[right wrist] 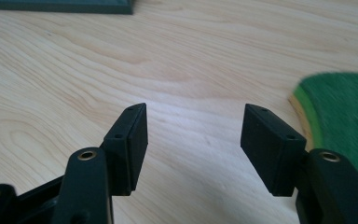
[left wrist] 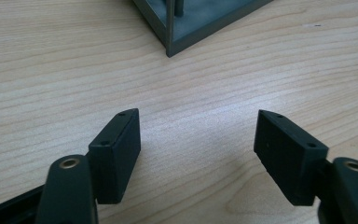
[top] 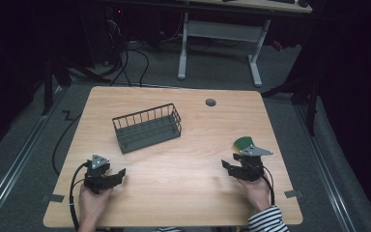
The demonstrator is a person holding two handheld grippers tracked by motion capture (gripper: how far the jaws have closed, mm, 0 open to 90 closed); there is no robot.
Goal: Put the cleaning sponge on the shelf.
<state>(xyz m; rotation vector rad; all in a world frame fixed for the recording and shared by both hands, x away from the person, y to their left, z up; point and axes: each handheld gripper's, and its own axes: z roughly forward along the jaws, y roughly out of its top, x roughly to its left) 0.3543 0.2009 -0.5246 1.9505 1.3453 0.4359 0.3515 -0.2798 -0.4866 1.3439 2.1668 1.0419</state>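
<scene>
Two hands at the near table (top: 174,193) edge each hold a gripper. From above, the left gripper (top: 121,173) and the right gripper (top: 225,165) sit well apart. A basket (top: 147,128) stands mid-table. A green sponge (top: 244,142) lies just beside the right gripper.

Left gripper view: jaws wide apart, holding nothing, basket corner (left wrist: 170,46) ahead.

Right gripper view: jaws wide apart over bare wood, sponge (right wrist: 345,112) to their right.

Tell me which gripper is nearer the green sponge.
Right. The right gripper sits just below the green sponge, which lies beside its jaw in the right gripper view. The left gripper is far across the table, below the wire basket.
</scene>
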